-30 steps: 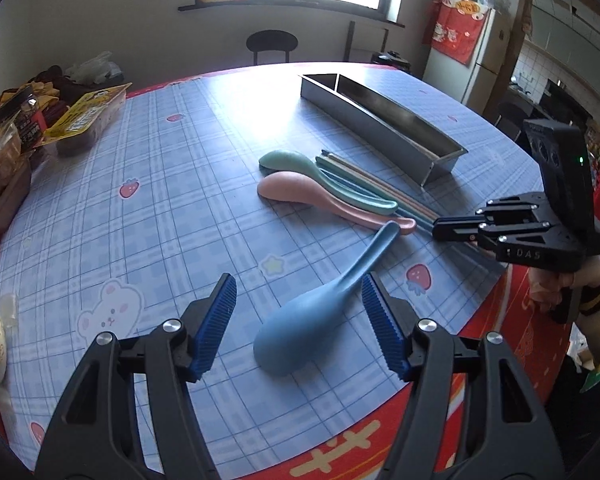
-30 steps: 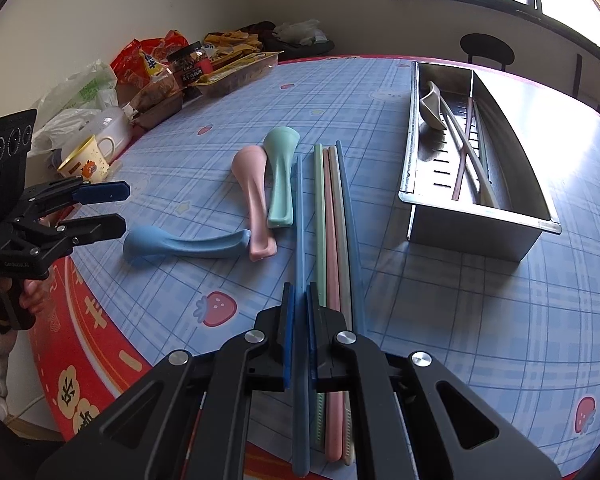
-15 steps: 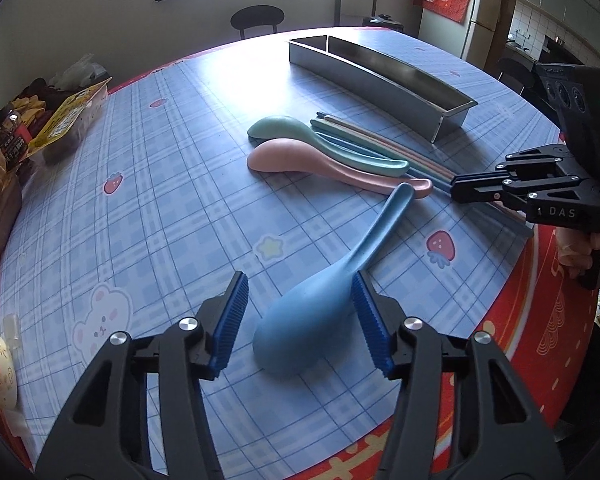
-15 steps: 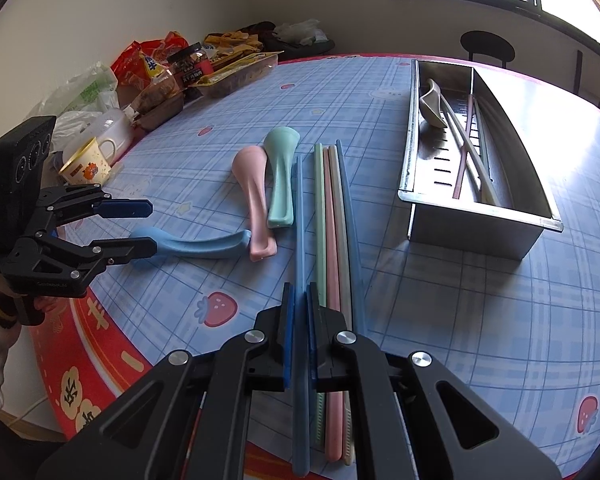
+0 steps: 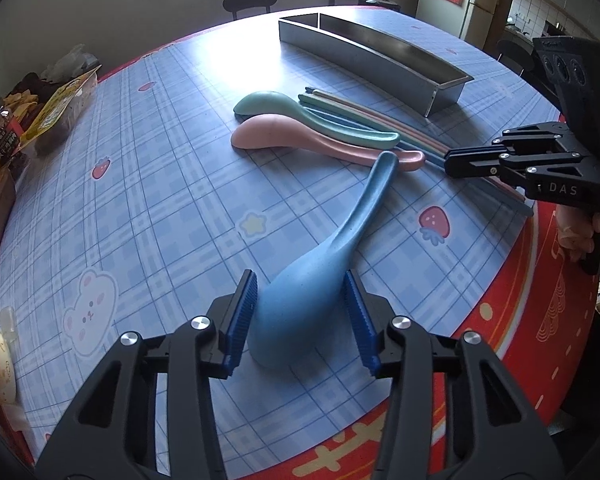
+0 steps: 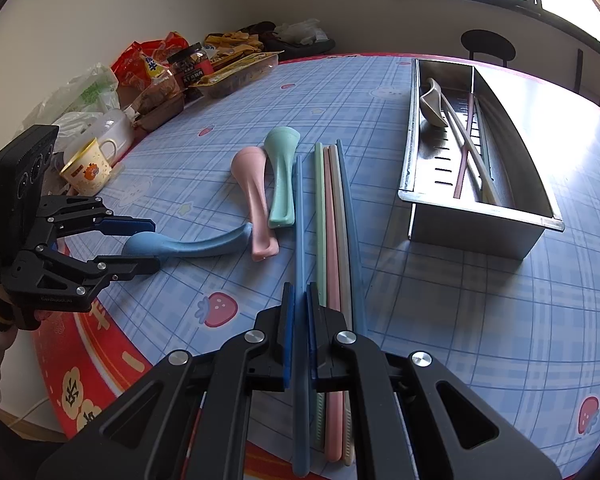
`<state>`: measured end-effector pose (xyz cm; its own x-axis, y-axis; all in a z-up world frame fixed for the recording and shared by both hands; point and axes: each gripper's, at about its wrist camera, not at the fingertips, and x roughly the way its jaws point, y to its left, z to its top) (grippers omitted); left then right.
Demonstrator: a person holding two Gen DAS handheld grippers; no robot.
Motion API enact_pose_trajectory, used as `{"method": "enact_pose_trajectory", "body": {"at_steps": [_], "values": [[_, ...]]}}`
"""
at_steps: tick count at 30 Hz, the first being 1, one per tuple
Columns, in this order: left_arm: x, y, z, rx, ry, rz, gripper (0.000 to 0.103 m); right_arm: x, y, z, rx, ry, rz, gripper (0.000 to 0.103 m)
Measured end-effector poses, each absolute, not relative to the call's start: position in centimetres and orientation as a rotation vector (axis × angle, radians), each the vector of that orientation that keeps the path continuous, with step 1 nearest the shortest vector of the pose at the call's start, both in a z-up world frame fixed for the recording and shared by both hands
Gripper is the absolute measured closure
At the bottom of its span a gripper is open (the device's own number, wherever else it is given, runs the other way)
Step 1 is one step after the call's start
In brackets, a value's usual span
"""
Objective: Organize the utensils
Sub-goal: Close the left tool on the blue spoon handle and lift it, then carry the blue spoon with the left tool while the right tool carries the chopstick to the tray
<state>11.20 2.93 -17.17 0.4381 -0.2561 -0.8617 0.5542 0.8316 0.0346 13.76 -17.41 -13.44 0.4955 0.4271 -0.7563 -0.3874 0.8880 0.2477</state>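
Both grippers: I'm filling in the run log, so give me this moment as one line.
left gripper: closing around blue spoon bowl | right gripper: shut on blue chopstick | metal tray: not reached

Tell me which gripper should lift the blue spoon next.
Left. The left gripper already straddles the blue spoon bowl, jaws closing on it. The right gripper is shut on a blue chopstick.

A round counter [image 6: 480, 300] under a blue checked cloth carries a blue spoon [image 5: 320, 276], pink spoon [image 5: 284, 136] and green spoon [image 5: 300, 114], a row of chopsticks [image 6: 334, 208], a steel tray [image 6: 476, 216], a printed cup [image 6: 86, 168] and snack packets [image 6: 168, 76].
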Motion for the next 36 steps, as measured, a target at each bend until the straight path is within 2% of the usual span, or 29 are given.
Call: {"method": "enact_pose_trajectory", "body": {"at_steps": [6, 13, 20, 27, 28, 30, 36], "values": [[10.7, 1.3, -16.7, 0.469, 0.951, -0.423, 0.070, 13.7, -17.4, -13.4, 0.050, 0.930, 0.495, 0.097], [11.3, 2.0, -15.6, 0.376, 0.925, -0.421, 0.072, 13.7, -17.5, -13.4, 0.053, 0.930, 0.497, 0.097], [13.4, 4.9, -16.0, 0.085, 0.992, -0.457, 0.072, 13.6, -17.3, -13.1, 0.061, 0.932, 0.501, 0.097], [13.2, 6.0, -16.3, -0.092, 0.976, -0.501, 0.074, 13.6, -17.4, -13.2, 0.064, 0.932, 0.502, 0.097], [13.0, 6.1, -16.3, -0.122, 0.969, -0.516, 0.076, 13.6, -17.4, -13.2, 0.065, 0.932, 0.502, 0.097], [12.8, 6.5, -16.3, -0.179, 0.956, -0.528, 0.094, 13.5, -17.3, -13.1, 0.070, 0.934, 0.505, 0.097], [12.4, 6.0, -17.8, -0.215, 0.968, -0.509, 0.095, 13.6, -17.1, -13.1, 0.067, 0.935, 0.506, 0.097]]}}
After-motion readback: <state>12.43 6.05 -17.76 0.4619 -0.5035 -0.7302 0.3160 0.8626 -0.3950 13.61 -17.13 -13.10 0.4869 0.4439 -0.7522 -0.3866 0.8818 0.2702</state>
